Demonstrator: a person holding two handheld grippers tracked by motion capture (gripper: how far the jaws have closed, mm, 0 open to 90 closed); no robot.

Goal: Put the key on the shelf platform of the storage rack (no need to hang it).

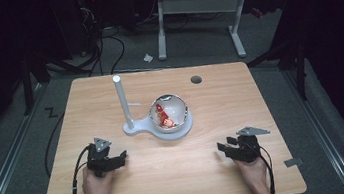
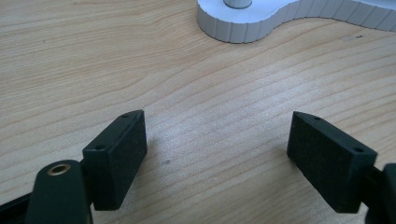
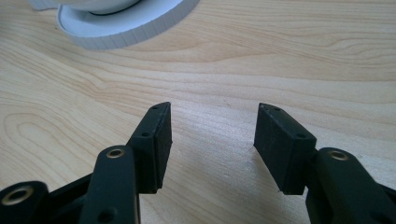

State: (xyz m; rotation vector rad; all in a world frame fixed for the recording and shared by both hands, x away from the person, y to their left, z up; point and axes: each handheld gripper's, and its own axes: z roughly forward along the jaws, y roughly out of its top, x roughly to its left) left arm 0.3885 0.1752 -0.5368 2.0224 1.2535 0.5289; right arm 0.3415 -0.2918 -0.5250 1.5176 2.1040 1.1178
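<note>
The left gripper sits low over the tabletop at about seven o'clock from the white stand, its jaws spread wide with bare wood between them and nothing touching the pads. In the left gripper view the stand's ribbed edge lies well ahead, at twelve o'clock. The right gripper sits at about four o'clock from the bowl, which rests on the stand's round base and holds something red. Its jaws stand moderately apart, narrower than the left pair, holding nothing, with only wood grain between them.
</note>
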